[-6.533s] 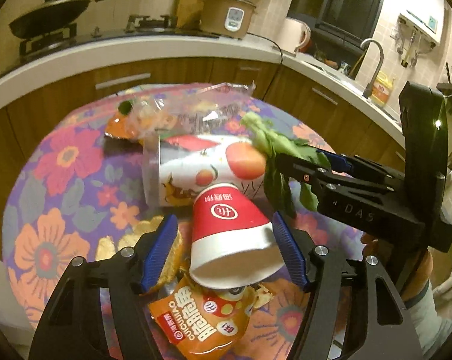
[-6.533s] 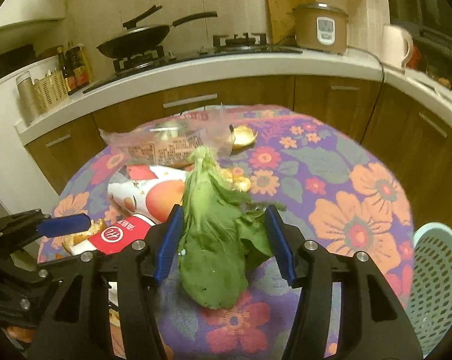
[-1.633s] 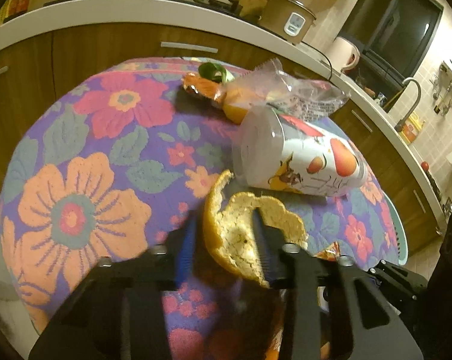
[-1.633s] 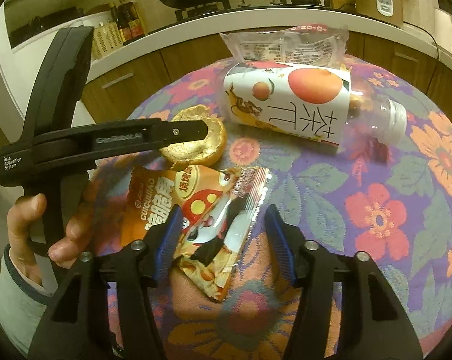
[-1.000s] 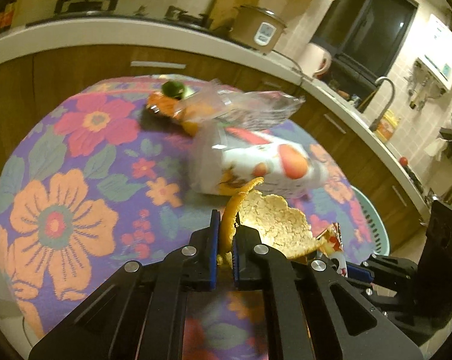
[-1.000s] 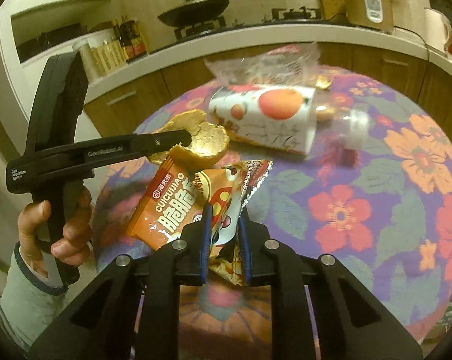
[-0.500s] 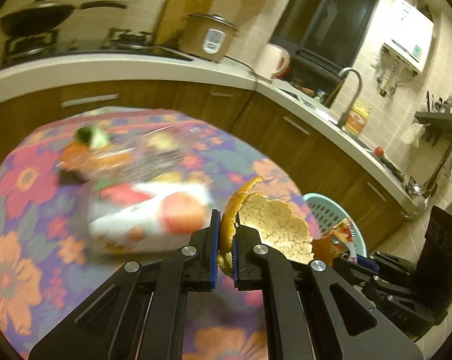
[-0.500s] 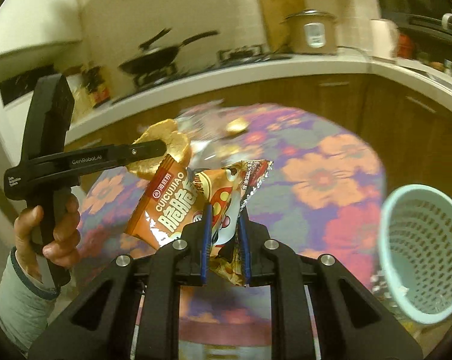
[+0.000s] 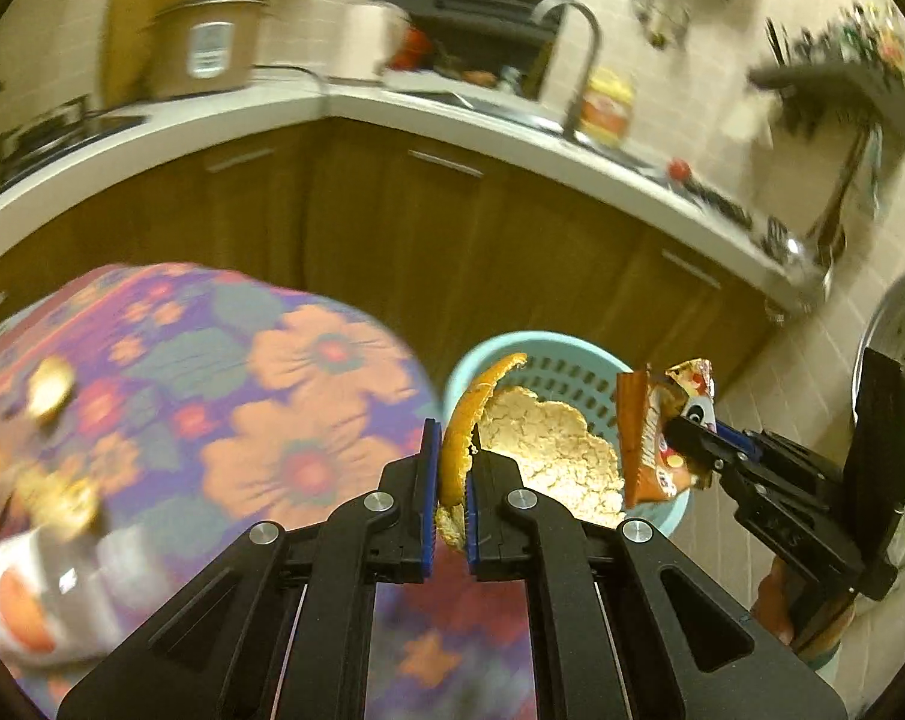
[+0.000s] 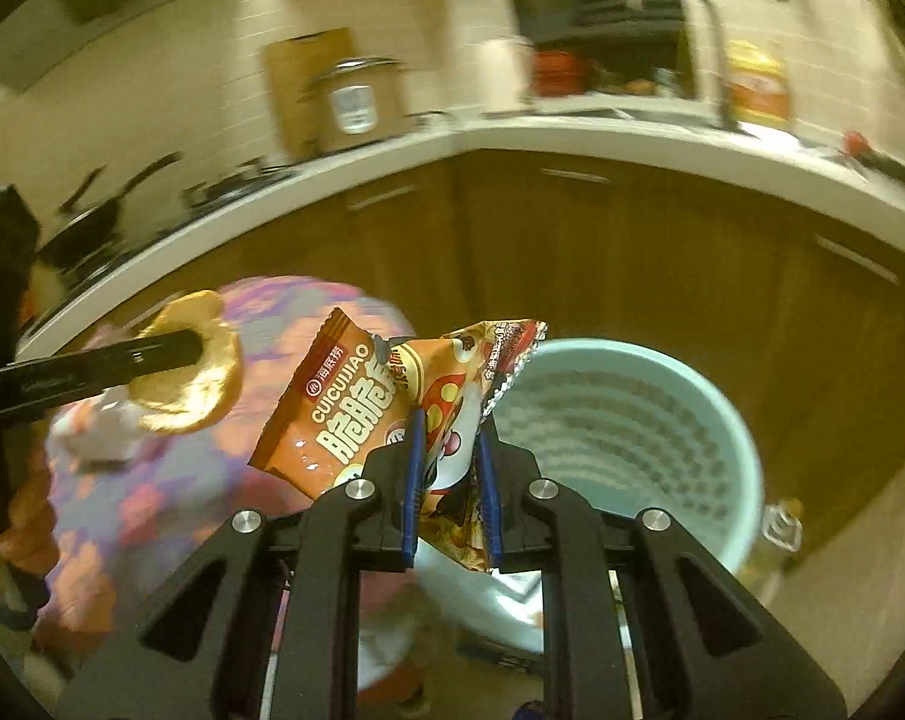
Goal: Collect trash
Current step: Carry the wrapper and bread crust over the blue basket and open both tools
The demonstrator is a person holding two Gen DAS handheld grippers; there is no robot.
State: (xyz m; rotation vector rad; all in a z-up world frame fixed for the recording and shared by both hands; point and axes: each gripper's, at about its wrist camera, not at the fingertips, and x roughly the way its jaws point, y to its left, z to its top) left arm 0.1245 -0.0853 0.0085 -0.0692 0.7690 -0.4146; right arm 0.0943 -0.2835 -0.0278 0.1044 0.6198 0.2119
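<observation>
My left gripper (image 9: 451, 438) is shut on an orange peel (image 9: 542, 450), pale pith side showing, and holds it in front of the light blue perforated trash basket (image 9: 566, 360). In the right wrist view the peel (image 10: 194, 378) hangs over the table's edge, left of the basket (image 10: 632, 420). My right gripper (image 10: 448, 426) is shut on an orange snack wrapper (image 10: 356, 414) and holds it just left of the basket's rim. From the left wrist view the wrapper (image 9: 650, 438) and the right gripper (image 9: 686, 429) are at the basket's right side.
The round table with the flowered cloth (image 9: 224, 396) lies to the left, with a blurred printed bottle (image 9: 26, 588) and peel scraps (image 9: 50, 384) on it. Brown cabinets (image 9: 452, 228) and a white counter (image 9: 392, 108) curve behind the basket. A person's hand (image 10: 14, 528) holds the left gripper.
Both grippers have swung right, off the table and over to the basket, carrying the peel and the wrapper. The basket is now much closer in both views.
</observation>
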